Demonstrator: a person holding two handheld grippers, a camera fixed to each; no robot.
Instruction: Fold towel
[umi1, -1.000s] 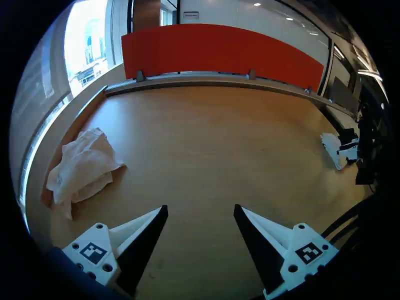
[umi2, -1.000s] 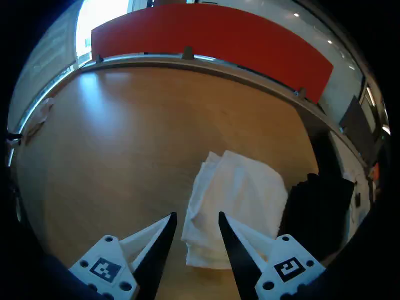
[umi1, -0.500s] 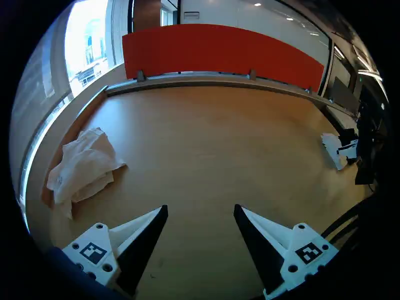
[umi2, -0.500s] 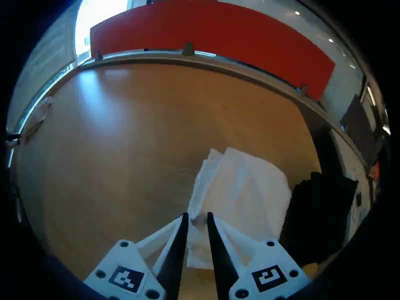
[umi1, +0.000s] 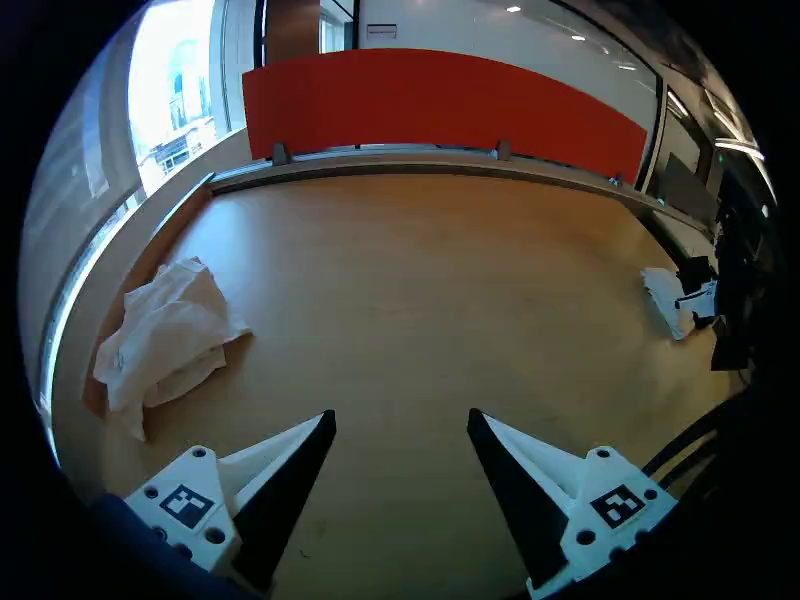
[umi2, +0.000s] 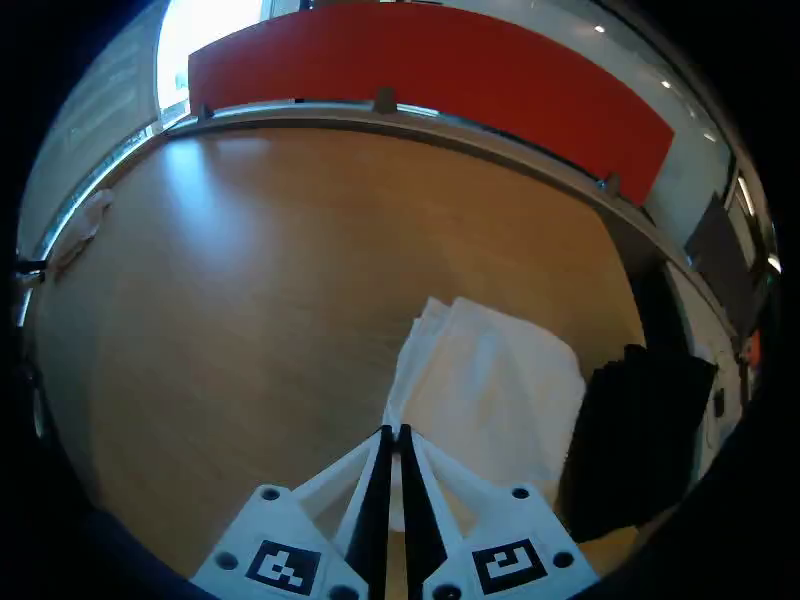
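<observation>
The left tool (umi1: 400, 420) hangs over a bare stretch of the wooden table (umi1: 430, 270), its two fingers spread wide with nothing between them. Off to its left, near the table's corner by the window (umi1: 175, 90), a crumpled towel (umi1: 165, 340) lies in a loose white heap, well apart from the tool. A long red partition (umi1: 440, 100) runs along the table's far edge.

Over at the right side of the table, the right tool (umi2: 393, 432) has its fingers pressed almost together. A thin strip of white cloth shows between them, so it is pinching the near left edge of the folded towel (umi2: 490, 375). That towel is a neat white stack of several layers, lying flat on the wood just ahead and to the right of the fingertips, close to the table's right edge. Just beside it on the right sits something black (umi2: 635, 430); I cannot tell what it is.

In the left gripper view the folded towel shows small and far off at the table's right side. In the right gripper view the crumpled towel is a pale bundle at the far left edge of the table, with wood between the two cloths.
</observation>
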